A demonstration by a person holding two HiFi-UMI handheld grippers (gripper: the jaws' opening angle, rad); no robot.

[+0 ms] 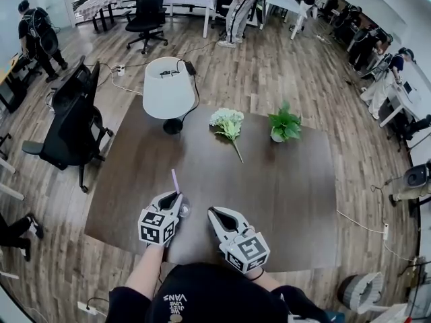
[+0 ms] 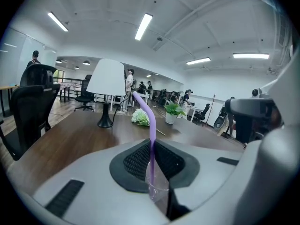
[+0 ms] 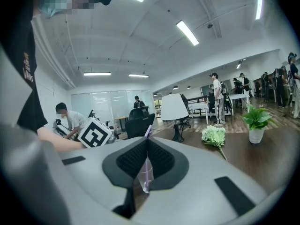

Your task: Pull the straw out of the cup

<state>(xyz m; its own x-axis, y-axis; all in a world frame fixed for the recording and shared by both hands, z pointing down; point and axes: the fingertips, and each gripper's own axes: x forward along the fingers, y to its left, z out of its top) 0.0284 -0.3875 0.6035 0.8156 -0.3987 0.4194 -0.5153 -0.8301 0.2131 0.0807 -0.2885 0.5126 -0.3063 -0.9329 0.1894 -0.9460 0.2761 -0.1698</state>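
Observation:
A small clear cup [image 1: 184, 207] stands on the dark table [image 1: 283, 194] near its front edge, with a purple straw [image 1: 175, 180] sticking up out of it. My left gripper [image 1: 179, 197] is right at the cup, and in the left gripper view [image 2: 152, 144] its pads are shut on the straw [image 2: 151, 121] just above the cup [image 2: 157, 189]. My right gripper [image 1: 211, 212] lies a little to the right of the cup, shut and holding nothing. The right gripper view [image 3: 147, 140] shows the cup [image 3: 145, 177] and straw [image 3: 148, 131] beyond its tips.
Farther back on the table are a white lamp [image 1: 168, 89], a bunch of white flowers [image 1: 227, 121] and a small potted plant [image 1: 285, 125]. A black office chair [image 1: 74, 123] stands at the table's left. Several people are at the room's far side.

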